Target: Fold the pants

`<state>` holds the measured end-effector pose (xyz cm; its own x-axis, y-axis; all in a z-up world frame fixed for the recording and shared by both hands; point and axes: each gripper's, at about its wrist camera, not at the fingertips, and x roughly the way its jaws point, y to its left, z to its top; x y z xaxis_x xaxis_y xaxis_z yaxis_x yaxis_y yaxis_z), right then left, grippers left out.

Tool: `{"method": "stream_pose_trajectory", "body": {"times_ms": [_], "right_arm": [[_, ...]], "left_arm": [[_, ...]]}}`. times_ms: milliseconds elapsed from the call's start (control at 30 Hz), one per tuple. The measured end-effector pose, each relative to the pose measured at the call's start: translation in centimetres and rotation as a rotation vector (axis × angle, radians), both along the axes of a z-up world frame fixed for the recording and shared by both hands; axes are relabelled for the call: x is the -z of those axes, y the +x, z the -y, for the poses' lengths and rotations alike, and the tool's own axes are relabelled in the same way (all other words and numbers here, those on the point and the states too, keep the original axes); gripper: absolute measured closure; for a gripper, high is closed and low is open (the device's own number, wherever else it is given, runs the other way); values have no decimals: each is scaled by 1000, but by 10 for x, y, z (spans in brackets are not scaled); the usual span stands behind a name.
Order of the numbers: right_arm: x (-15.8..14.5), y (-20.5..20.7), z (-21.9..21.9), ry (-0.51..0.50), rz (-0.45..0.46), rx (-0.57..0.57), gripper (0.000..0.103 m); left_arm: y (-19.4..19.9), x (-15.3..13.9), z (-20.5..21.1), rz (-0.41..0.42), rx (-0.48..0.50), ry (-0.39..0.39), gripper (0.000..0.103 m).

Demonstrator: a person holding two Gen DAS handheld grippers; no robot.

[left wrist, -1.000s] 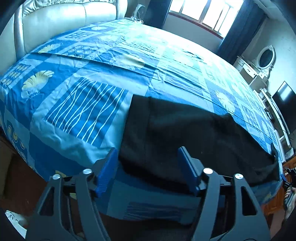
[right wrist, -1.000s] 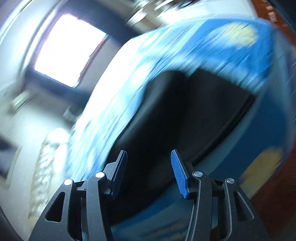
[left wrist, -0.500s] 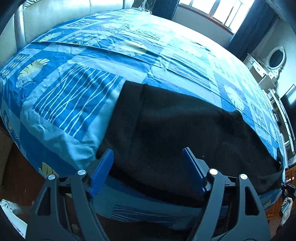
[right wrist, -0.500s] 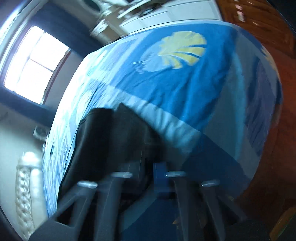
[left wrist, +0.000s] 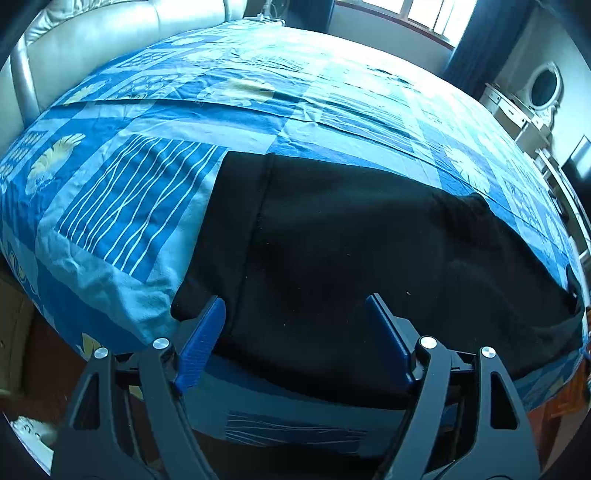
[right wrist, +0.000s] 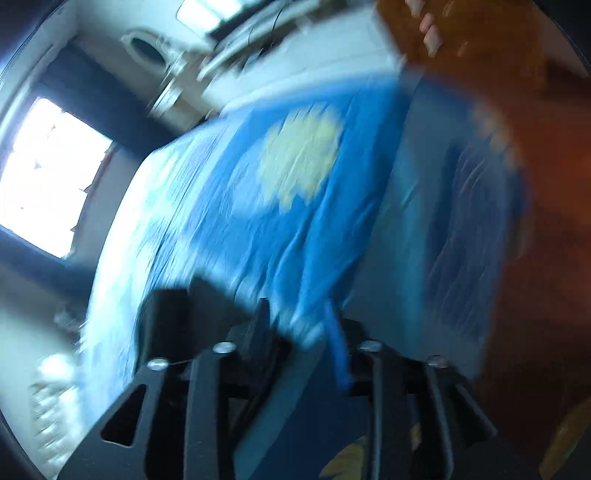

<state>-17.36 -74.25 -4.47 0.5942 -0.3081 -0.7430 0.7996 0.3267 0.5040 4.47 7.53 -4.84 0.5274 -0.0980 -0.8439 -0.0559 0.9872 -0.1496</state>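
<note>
While my left gripper (left wrist: 293,328) hangs over the near edge of the bed, its two blue fingers (left wrist: 201,341) stand wide apart and have just been spreading a little further, with nothing pressed between them. They straddle the near hem of the black pants (left wrist: 351,251), which lie flat on the blue patterned bedspread (left wrist: 122,199) close to the bed's front edge. One end of the pants, with a seam running across it, sits just beyond my left finger; the other end stretches away to the right side of the bed. Past the pants the bedspread carries on in blue squares with pale yellow shell prints, up to a pale padded headboard (left wrist: 96,40) on the left, a window (left wrist: 424,14) at the far wall and a white dresser with an oval mirror (left wrist: 543,88) on the right.

My right gripper (right wrist: 299,321) shows only through heavy blur. Its fingers have a gap between them and have just been parting; the pictures do not let me tell whether any cloth is caught there. A dark end of the pants (right wrist: 177,314) lies just beside its left finger, on the bedspread (right wrist: 280,221), with the bright window (right wrist: 40,173) far off behind.
</note>
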Motion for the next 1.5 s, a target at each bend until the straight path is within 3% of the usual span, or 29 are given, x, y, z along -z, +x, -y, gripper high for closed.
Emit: {"method": "stream_pose_trajectory", "body": {"times_ms": [100, 167, 267, 367, 433, 567, 633, 767, 900, 1033, 1100, 1233, 1367, 1433, 1467, 1500], "right_arm": [[-30, 54, -34, -75, -36, -169, 57], [-45, 113, -63, -119, -46, -289, 42], [-48, 185, -97, -141, -104, -426, 40], [-32, 253, -116, -190, -284, -475, 40], [-19, 276, -124, -220, -403, -464, 40], [13, 300, -118, -229, -574, -440, 40], [20, 294, -115, -211, -598, -419, 53], [13, 275, -104, -169, -500, -428, 93], [-18, 232, -95, -160, -303, -424, 94], [-45, 153, -80, -155, -97, -387, 94], [-46, 119, -73, -147, -55, -347, 94], [-14, 56, -47, -46, 41, -248, 94], [25, 34, -32, 89, 114, -209, 93], [39, 28, -25, 163, 171, -176, 83], [42, 27, -23, 187, 200, -171, 68], [45, 27, -21, 210, 240, -168, 61]], "left_arm": [[1, 0, 0, 13, 1, -14, 19], [2, 2, -1, 14, -11, -29, 17], [3, 6, -3, 14, -27, -53, 14], [2, 8, -1, 20, -24, -47, 13], [2, 9, 0, 21, -12, -36, 13], [2, 11, 2, 18, 2, -18, 12], [2, 12, 4, 18, 8, -9, 11], [2, 12, 3, 15, 5, -11, 11], [2, 13, 4, 15, -1, -4, 11], [1, 13, 5, 16, -9, 3, 11], [0, 13, 6, 17, -11, 10, 11], [-1, 14, 9, 20, -15, 29, 11], [-2, 14, 10, 23, -17, 39, 10], [-3, 15, 11, 23, -18, 44, 10], [-3, 15, 11, 23, -17, 47, 10], [-3, 15, 12, 24, -17, 52, 10]]}}
